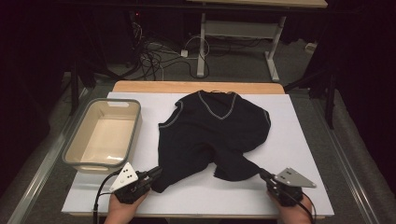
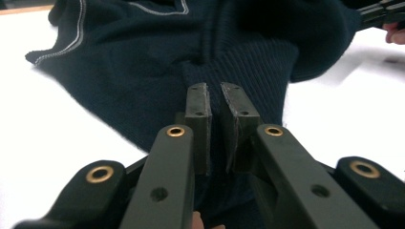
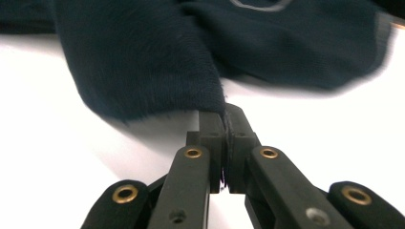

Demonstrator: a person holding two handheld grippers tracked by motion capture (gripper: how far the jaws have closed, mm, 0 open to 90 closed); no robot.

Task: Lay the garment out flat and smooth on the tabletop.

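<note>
Right gripper view: both claws (image 3: 224, 114) (image 2: 216, 93) pinch the ribbed, dark knit sweater (image 3: 157, 57) hem.

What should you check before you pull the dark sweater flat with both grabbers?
1. Left gripper pinches the sweater hem: ok, jaws shut on cloth.
2. Right gripper pinches the other hem corner: ok, cloth edge caught at the jaw tips.
3. Right grip deep enough: cannot tell, very little cloth is in it.
4. Sweater flat: not ok, bunched and twisted in the middle.
5. Bin clear of the sweater: ok, apart at the left.
6. White board has bare room: ok.
</note>
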